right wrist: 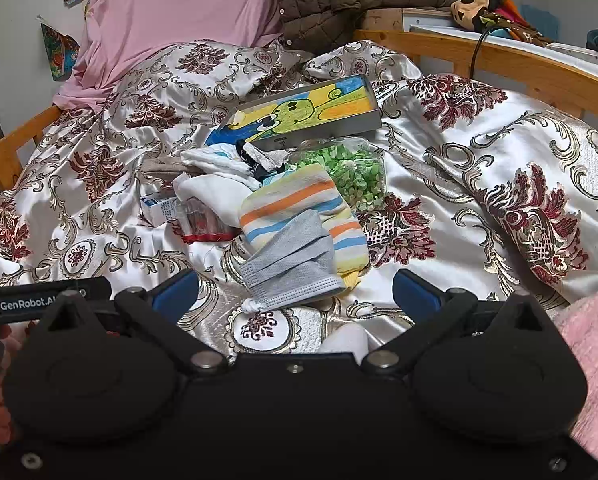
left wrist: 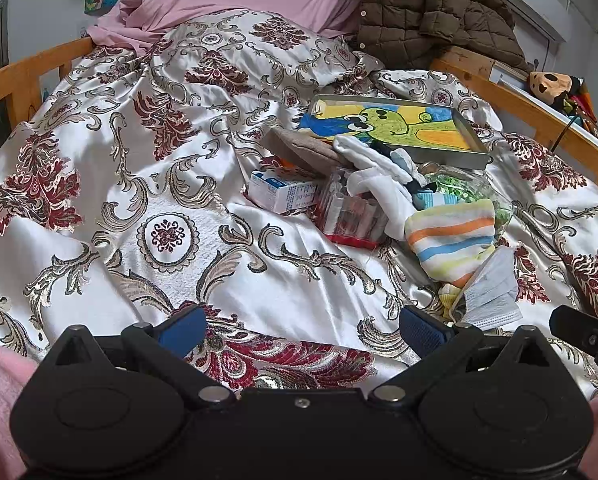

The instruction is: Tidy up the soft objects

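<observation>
The right gripper (right wrist: pixel 295 292) is held with its fingers (right wrist: pixel 177 292) spread wide apart and nothing between them. Just ahead of the fingers, slightly toward the left one, a grey face mask (right wrist: pixel 295 264) is seen lying on the bedspread (right wrist: pixel 479 184), with a knotted white ear loop trailing nearest the fingers. The mask is overlapped onto a striped sock (right wrist: pixel 299 200) directly beyond it. Further out, white cloths (right wrist: pixel 219 188) and a clear bag of green pieces (right wrist: pixel 351 172) are found, then a shallow tray with a cartoon drawing (right wrist: pixel 311 108).

The left gripper (left wrist: pixel 299 328) is likewise held wide apart and empty above bare bedspread; the pile is located ahead and to the right of its fingers, with a small carton (left wrist: pixel 283 192) and a pack of clear tubes (left wrist: pixel 351 216) at its near edge.

The mask and sock are judged light, limp and easily crumpled. A grasp at a bunched fold in the mask's middle is advised, since a single thin edge may be lost from the fingers. The satin bedspread is judged slippery, so the fabric may be dragged rather than lifted.
</observation>
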Motion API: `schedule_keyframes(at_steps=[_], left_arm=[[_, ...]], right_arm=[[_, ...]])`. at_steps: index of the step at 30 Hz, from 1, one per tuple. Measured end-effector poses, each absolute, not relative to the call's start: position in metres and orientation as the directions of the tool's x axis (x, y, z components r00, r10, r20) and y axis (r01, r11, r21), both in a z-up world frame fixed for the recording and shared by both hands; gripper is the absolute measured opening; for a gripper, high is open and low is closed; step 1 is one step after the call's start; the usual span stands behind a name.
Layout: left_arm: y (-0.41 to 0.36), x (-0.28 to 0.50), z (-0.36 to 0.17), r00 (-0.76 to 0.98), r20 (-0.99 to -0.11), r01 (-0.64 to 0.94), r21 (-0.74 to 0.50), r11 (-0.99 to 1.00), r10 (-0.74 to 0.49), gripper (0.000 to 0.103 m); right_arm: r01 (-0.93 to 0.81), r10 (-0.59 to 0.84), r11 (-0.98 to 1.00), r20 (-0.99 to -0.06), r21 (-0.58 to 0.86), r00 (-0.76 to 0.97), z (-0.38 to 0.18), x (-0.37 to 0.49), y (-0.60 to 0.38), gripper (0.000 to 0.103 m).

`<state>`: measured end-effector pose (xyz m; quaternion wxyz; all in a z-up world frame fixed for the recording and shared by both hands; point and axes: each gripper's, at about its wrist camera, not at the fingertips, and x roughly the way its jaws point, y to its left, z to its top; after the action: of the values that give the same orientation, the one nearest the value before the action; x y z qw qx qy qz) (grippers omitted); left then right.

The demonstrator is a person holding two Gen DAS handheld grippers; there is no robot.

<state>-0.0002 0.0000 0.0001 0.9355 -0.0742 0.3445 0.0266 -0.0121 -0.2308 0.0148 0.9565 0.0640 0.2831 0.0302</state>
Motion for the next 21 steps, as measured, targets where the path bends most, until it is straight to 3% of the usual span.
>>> schedule_keyframes(at_steps=[21], left_arm=[[0.0002, -0.0039, 0.0017, 0.763, -0.646, -0.097, -0.126, 0.987, -0.007, 0.102]], right_arm=[[-0.011, 0.084, 0.991, -0.541, 0.137, 0.837, 0.0135, -0.0129, -0.2315, 0.102]])
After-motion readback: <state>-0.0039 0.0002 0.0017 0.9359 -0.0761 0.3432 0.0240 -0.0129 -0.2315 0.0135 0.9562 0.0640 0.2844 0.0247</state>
